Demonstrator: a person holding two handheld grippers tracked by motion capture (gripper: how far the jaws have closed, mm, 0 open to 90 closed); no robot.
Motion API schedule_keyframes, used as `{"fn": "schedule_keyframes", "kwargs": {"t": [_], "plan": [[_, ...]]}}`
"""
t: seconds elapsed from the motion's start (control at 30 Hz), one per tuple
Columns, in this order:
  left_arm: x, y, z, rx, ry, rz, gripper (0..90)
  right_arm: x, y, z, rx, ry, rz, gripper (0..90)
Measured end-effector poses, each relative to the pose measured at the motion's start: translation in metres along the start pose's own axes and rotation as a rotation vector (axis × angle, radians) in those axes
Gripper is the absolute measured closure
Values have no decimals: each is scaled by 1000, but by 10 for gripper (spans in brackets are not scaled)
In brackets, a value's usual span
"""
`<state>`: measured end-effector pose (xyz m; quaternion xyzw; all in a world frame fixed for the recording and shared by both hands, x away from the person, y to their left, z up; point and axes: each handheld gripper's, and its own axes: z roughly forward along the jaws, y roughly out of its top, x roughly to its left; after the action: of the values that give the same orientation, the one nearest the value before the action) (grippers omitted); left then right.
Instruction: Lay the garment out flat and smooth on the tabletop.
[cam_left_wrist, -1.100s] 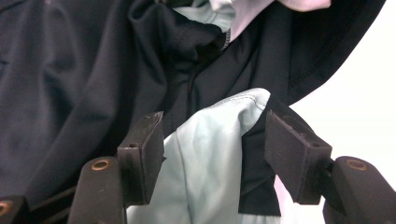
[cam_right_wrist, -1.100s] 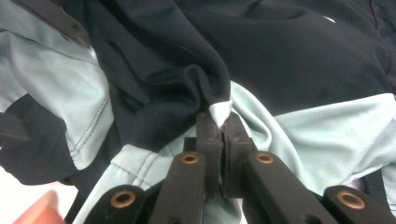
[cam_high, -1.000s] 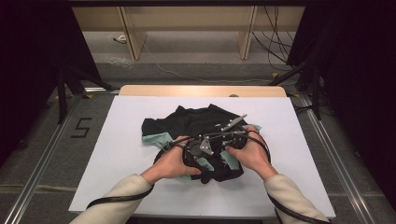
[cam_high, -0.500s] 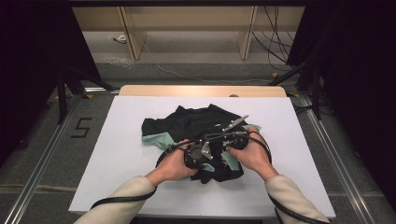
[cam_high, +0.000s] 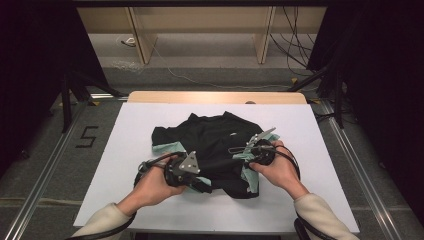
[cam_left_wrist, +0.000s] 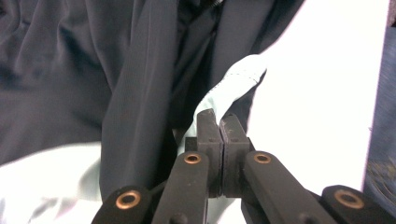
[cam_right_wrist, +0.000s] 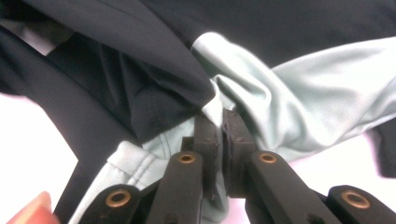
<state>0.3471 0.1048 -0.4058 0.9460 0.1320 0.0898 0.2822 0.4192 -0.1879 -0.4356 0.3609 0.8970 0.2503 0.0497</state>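
Garment: black top w/ pale green panels, crumpled at centre of white worktop; near edge partly covered by both hands, so full shape hard to make out. Small pale mark on chest – too small to read.

Left hand-held gripper: at garment's near-left edge. In the left gripper view the jaws are pressed together, pale green fabric pinched between them.

Right hand-held gripper: at garment's right side, jaws closed on a bunched fold of pale green and black cloth in the right gripper view; fingertip cut off at bottom-left corner.

Surroundings: "5" marked on floor left of worktop; cables on floor beyond – wooden shelving legs behind; dark drapes either side.
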Motion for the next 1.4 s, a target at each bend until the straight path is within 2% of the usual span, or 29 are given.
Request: {"fn": "schedule_keyframes", "kwargs": {"t": [0.07, 0.17, 0.27, 0.37, 0.47, 0.57, 0.67, 0.77, 0.9, 1.0, 1.13, 1.17, 1.2, 1.27, 1.33, 1.37, 1.4], "plan": [[-7, -8, -5, -8, -16, -10, 892, 3, -3, -1, 12, 7, -13, 853], [-16, -22, -11, 18, -22, 1, 892, 7, -6, -2, 25, 15, -29, 840], [-23, -36, -14, 26, -29, -24, 892, 9, -10, -2, 34, 24, -40, 827], [-23, -49, -17, 35, -33, -47, 891, 13, -13, -2, 36, 27, -48, 796], [-22, -57, -17, 19, -49, -89, 890, 16, -15, -4, 25, 13, -58, 704], [-22, -57, -15, 16, -55, -91, 888, 24, -13, -16, -31, -29, -81, 623], [-22, -53, -12, 20, -56, -78, 888, 32, -10, -28, -78, -50, -103, 606], [-22, -50, -12, 22, -56, -72, 887, 46, -9, -38, -91, -39, -137, 596], [-22, -50, -12, 23, -59, -70, 887, 68, -14, -40, -71, 33, -184, 577], [-22, -50, -12, 22, -59, -70, 886, 80, -19, -34, -45, 62, -200, 544], [-21, -50, -10, 22, -64, -70, 886, 88, -25, -17, 11, 74, -219, 467], [-21, -50, -9, 24, -67, -70, 886, 89, -27, -12, 33, 57, -222, 464], [-21, -50, -9, 25, -68, -70, 886, 89, -28, -7, 52, 37, -228, 483], [-20, -51, -9, 29, -71, -69, 886, 85, -29, -2, 87, 27, -234, 637], [-18, -53, -10, 30, -72, -72, 886, 79, -30, 0, 121, 11, -206, 793], [-18, -54, -10, 32, -76, -77, 886, 75, -31, 0, 133, 6, -209, 849], [-18, -55, -9, 31, -79, -82, 886, 71, -33, -2, 141, 8, -200, 861]]}}
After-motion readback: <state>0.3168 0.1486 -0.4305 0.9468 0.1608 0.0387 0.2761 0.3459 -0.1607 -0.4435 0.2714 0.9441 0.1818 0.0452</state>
